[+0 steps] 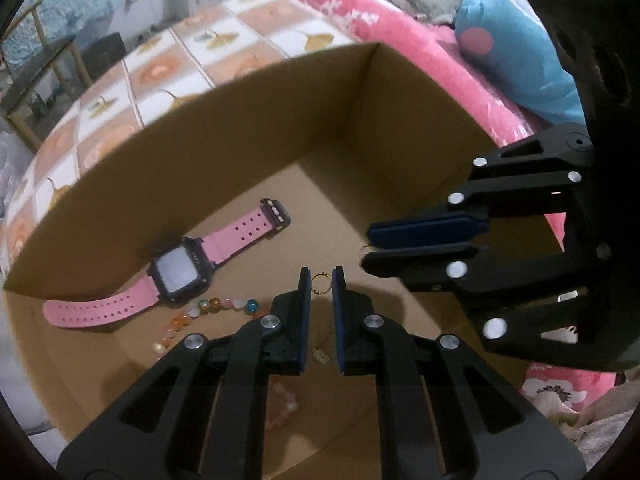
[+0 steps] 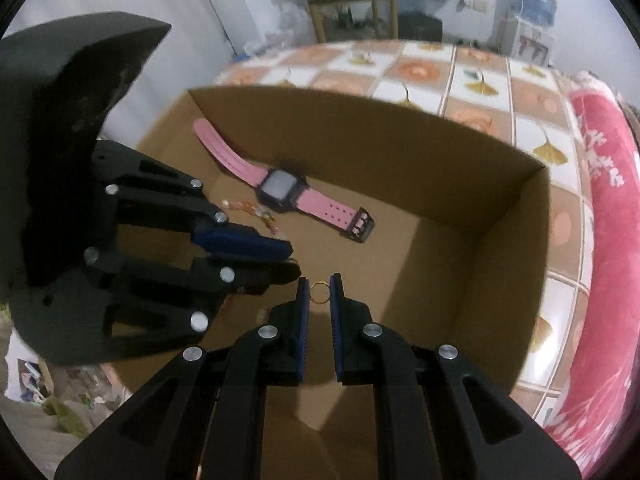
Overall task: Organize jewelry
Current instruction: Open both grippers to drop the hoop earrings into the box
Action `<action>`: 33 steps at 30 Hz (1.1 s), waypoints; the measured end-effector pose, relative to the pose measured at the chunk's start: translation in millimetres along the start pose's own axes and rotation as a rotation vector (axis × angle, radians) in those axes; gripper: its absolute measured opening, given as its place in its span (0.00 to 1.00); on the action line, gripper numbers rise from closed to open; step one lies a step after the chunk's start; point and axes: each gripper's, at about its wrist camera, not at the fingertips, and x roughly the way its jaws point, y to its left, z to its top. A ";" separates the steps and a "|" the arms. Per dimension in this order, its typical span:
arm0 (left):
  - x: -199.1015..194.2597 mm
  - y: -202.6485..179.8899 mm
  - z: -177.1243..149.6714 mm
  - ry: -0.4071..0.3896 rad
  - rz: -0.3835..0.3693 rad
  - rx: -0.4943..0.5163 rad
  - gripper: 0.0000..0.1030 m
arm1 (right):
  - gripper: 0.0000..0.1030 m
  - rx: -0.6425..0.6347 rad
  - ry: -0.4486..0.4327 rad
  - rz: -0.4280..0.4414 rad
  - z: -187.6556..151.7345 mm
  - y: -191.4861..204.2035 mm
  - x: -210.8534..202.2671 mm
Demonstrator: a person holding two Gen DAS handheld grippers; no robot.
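Over an open cardboard box (image 1: 280, 120), my left gripper (image 1: 321, 276) is shut on a small gold ring (image 1: 321, 284) pinched between its blue pads. My right gripper (image 2: 320, 282) is shut on a second small gold ring (image 2: 319, 293) in the same way. The two grippers hang tip to tip: the right gripper (image 1: 366, 247) comes in from the right in the left wrist view, and the left gripper (image 2: 294, 259) from the left in the right wrist view. On the box floor lie a pink watch (image 1: 176, 276) and a coloured bead bracelet (image 1: 216, 308), partly hidden by my fingers.
A tiny gold piece (image 1: 321, 355) lies on the box floor under the left gripper. The box stands on a bed with a tile-patterned sheet (image 2: 460, 80). A pink blanket (image 1: 400, 44) and a blue pillow (image 1: 516, 48) lie beside it. A wooden chair (image 2: 352, 4) stands beyond.
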 end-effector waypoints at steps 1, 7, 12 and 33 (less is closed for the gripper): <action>5.1 0.2 3.0 0.012 -0.005 -0.008 0.10 | 0.10 0.004 0.007 -0.002 0.3 -3.1 2.7; 19.4 10.7 10.6 0.060 -0.017 -0.046 0.10 | 0.11 0.016 0.003 -0.032 1.9 -8.3 7.0; 16.6 15.7 8.9 0.053 -0.003 -0.075 0.23 | 0.19 0.031 -0.016 -0.038 0.3 -11.3 2.5; -121.5 -18.6 -60.0 -0.311 0.060 -0.022 0.53 | 0.39 0.187 -0.414 0.111 -82.5 -21.0 -142.6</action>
